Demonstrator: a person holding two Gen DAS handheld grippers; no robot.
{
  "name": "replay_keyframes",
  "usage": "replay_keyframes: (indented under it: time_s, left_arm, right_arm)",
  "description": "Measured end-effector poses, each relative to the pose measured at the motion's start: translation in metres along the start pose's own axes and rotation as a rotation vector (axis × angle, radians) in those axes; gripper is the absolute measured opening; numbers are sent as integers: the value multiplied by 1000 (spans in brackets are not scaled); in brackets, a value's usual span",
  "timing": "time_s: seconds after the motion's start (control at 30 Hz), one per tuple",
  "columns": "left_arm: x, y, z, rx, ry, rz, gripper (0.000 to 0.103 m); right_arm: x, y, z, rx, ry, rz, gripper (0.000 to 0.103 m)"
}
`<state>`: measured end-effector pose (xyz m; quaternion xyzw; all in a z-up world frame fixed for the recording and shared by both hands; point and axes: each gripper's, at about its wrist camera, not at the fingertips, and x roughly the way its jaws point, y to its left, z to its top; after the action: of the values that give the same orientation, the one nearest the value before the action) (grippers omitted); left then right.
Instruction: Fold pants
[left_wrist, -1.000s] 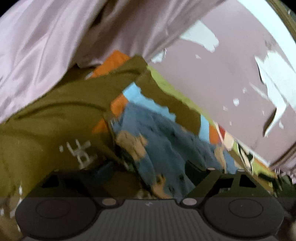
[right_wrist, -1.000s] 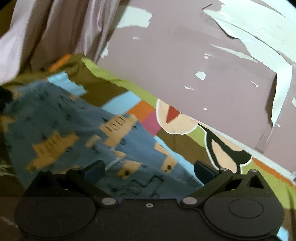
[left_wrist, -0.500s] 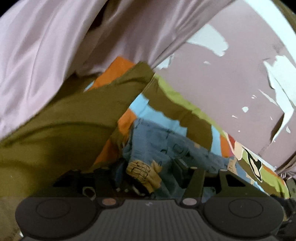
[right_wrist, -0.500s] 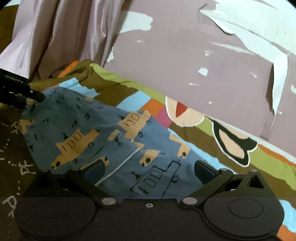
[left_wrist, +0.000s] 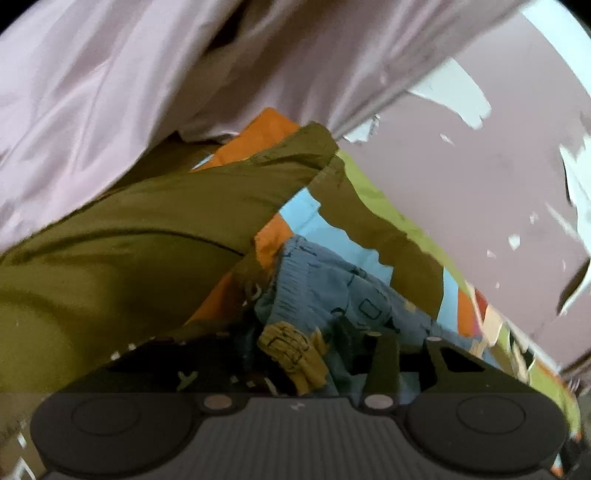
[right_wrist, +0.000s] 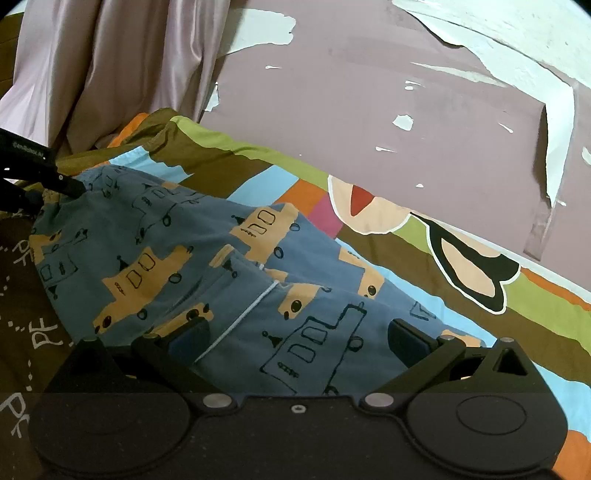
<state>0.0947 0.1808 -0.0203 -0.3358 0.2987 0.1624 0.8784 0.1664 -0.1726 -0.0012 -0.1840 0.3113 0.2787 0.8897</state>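
Small blue pants (right_wrist: 221, 280) printed with tan vehicles lie on a colourful bedspread (right_wrist: 480, 306). In the right wrist view my right gripper (right_wrist: 295, 339) is open, its fingers spread just over the near part of the pants, with a white drawstring between them. My left gripper (left_wrist: 295, 354) is shut on a bunched edge of the pants (left_wrist: 317, 295); it also shows in the right wrist view (right_wrist: 70, 186) at the pants' far left end. Its left finger is mostly hidden by cloth.
A pink curtain (left_wrist: 147, 74) hangs close at the left. A mauve wall with peeling paint (right_wrist: 406, 92) runs along the far side of the bed. An olive-brown cloth fold (left_wrist: 110, 240) rises left of the pants.
My left gripper closed on the edge of the pants and gathered it. The pants have settled flatter under the right gripper, which stayed open and shifted a little closer.
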Motion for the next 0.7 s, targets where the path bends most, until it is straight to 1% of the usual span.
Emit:
replay_keyframes:
  time_s: [0.07,0.1,0.13,0.2,0.3,0.43,0.6,0.7]
  left_arm:
    - [-1,7,-1,-61,-13,-2,30]
    - [-1,10,-2,-83,-16,1,30]
    - [-1,12,-2,-98,-17,-2,26]
    - [-5,11,-4,-94,-33,2,23]
    - [-15,-5,-7,7,-84,35,22]
    - [-28,-40,-15,213,-161,75,21]
    - [-40,-81,-26,428,-205,79,20]
    - [-47,-102,-31,518,-219,69,20]
  right_arm:
    - [1,0,0,-1,2,1,102]
    - [2,0,1,0,4,1,102]
    - [2,0,1,1,6,1,102]
    - [2,1,2,-3,4,1,102]
    - [3,1,3,-12,2,2,102]
    - [3,1,3,-11,-3,7,102]
    - [2,-2,3,-17,-19,15,102]
    - [-2,-4,3,-27,-34,20,102]
